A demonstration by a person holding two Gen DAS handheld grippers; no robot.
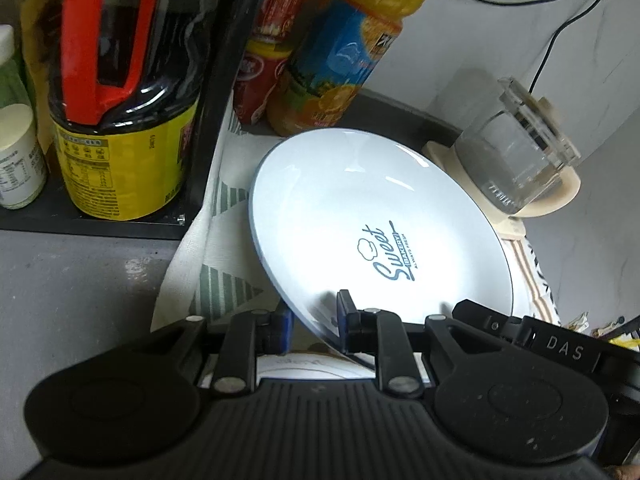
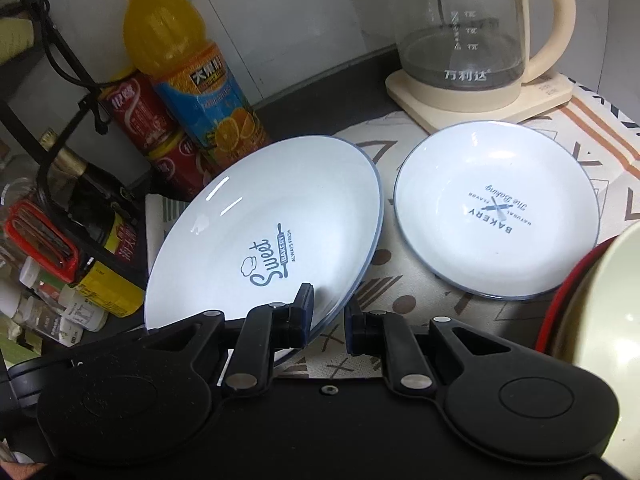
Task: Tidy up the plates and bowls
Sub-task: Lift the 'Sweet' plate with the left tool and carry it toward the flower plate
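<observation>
Where the left gripper (image 1: 314, 316) clamps the near rim of the tilted "Sweet Bakery" plate (image 1: 360, 216), its own body hides the plate's lower edge; the right gripper (image 2: 327, 316) likewise pinches that rim. The patterned cloth (image 2: 400, 304) covers a dark counter against a white wall. A second plate (image 2: 496, 212) lies flat just beside, before the glass kettle (image 2: 460, 28).

Two white plates (image 2: 264, 224) (image 2: 496, 208), one juice bottle (image 2: 180, 60), one glass kettle (image 2: 460, 28), two red cans (image 2: 136, 112) (image 2: 180, 160).
</observation>
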